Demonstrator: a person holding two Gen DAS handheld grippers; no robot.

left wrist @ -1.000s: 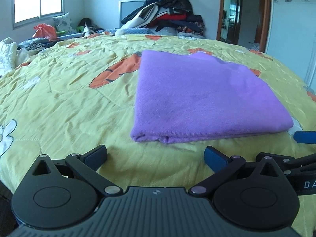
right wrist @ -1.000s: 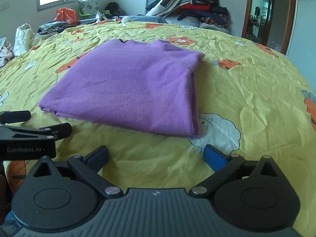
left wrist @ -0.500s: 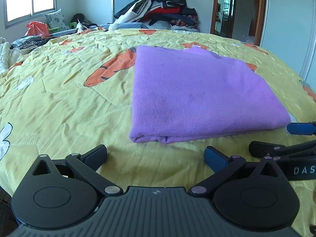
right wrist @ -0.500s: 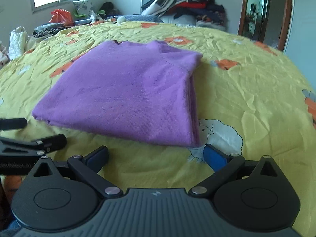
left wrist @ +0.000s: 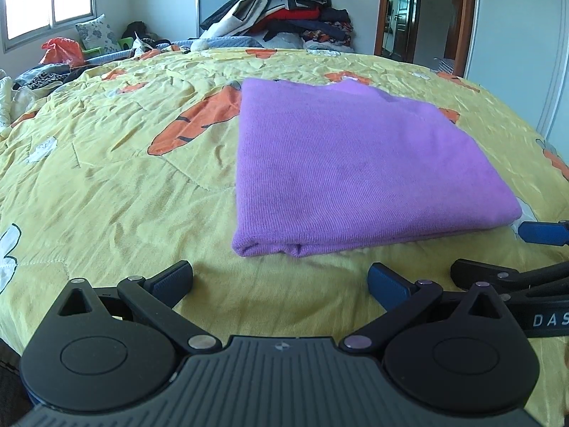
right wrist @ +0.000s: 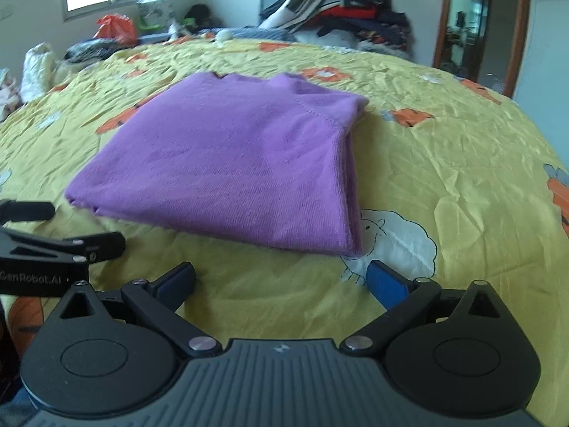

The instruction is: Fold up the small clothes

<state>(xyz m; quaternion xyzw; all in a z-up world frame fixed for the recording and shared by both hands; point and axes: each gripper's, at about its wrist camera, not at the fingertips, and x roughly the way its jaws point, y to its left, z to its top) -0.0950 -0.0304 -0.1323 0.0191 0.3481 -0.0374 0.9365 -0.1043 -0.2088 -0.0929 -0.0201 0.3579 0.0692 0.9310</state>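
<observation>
The folded purple knitted garment (left wrist: 355, 170) looks soft, matt and finely ribbed, lying on a crinkled yellow printed cotton bedspread (left wrist: 106, 185).

Cut off, covered or blurred

The right gripper (left wrist: 540, 249) runs off the left wrist view's right edge; the left gripper (right wrist: 60, 227) runs off the right wrist view's left edge. The purple garment (left wrist: 355, 163) hides the bedspread (left wrist: 106, 178) beneath it. The clothes pile (right wrist: 341, 10) and doorway (right wrist: 476, 25) are blurred.
</observation>
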